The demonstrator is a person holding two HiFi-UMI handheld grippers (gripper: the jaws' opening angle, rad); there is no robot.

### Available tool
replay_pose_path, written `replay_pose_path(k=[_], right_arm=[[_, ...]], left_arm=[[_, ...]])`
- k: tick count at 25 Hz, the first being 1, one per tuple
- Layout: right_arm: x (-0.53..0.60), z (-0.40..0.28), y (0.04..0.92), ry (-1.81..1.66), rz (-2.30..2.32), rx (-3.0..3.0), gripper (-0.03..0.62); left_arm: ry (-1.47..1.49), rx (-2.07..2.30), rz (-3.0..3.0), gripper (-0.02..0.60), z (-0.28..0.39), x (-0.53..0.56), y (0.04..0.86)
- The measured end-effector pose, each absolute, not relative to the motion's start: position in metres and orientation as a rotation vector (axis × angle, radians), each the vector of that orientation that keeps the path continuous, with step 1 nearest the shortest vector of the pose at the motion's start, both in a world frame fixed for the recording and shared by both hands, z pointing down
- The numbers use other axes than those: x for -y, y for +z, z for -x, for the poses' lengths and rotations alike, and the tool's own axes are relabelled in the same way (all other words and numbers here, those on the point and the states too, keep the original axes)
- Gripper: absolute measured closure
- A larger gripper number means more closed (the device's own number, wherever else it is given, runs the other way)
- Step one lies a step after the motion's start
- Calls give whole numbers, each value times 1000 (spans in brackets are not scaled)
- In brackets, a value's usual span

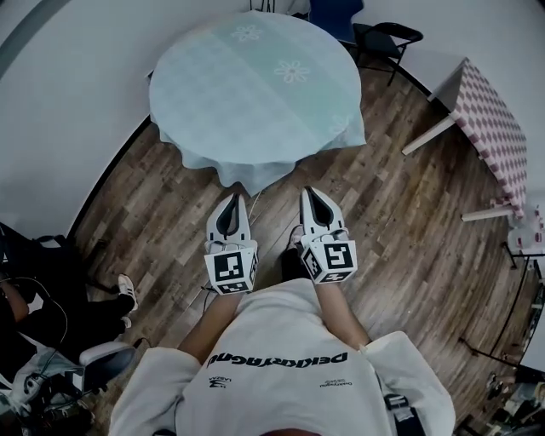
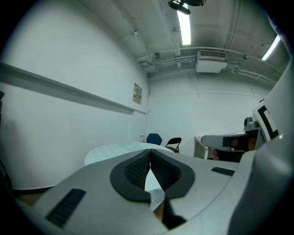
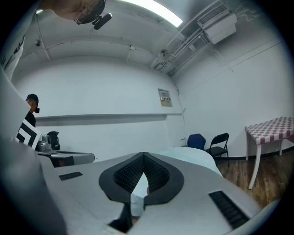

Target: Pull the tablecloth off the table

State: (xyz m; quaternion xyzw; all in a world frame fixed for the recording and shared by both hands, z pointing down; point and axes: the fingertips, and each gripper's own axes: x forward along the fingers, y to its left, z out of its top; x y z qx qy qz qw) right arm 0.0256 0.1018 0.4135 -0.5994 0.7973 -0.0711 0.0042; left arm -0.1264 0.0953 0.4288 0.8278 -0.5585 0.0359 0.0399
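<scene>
Tablecloth (image 1: 255, 85), pale teal with faint flower prints, lies spread flat over the round table and hides its top completely. Its edge hangs down all round the table, and on the near side one corner droops to a point toward the person.

Left gripper (image 1: 236, 197) sits just off the table's near side, its tips right beside that drooping corner; whether they touch the cloth I cannot tell from the head view. In the left gripper view the two ribbed black pads (image 2: 138, 167) meet at their tips, so the jaws are closed, and the cloth-covered table shows just beyond them. No cloth is clearly pinched between them.

Right gripper (image 1: 308, 192) is also on the table's near side, level with the left one and a little apart from the hanging edge. Its own view shows the pads (image 3: 156, 174) pressed together at the tips, jaws closed, with the covered table beyond.

Past the table's far side stand a blue chair (image 1: 336, 17) and a black folding chair (image 1: 387, 38). To the table's right, well apart from it, is a second table under a red-and-white checked cloth (image 1: 494, 128). Around the table runs a wooden floor (image 1: 400, 230). To the table's near left a seated person's shoe (image 1: 128, 289) shows.
</scene>
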Motion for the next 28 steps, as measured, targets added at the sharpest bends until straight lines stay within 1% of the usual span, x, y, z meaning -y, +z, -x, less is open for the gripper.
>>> replay_pose_path(k=[9, 18, 28], right_arm=[[14, -81, 418, -308, 1782, -2551, 560], [92, -122, 429, -390, 1668, -2672, 560], [151, -151, 456, -486, 1628, -2736, 560]], left_arm=[[182, 1818, -2419, 566, 80, 1, 436], [250, 1895, -2318, 566, 28, 69, 444], [292, 1947, -2226, 566, 13, 116, 463]])
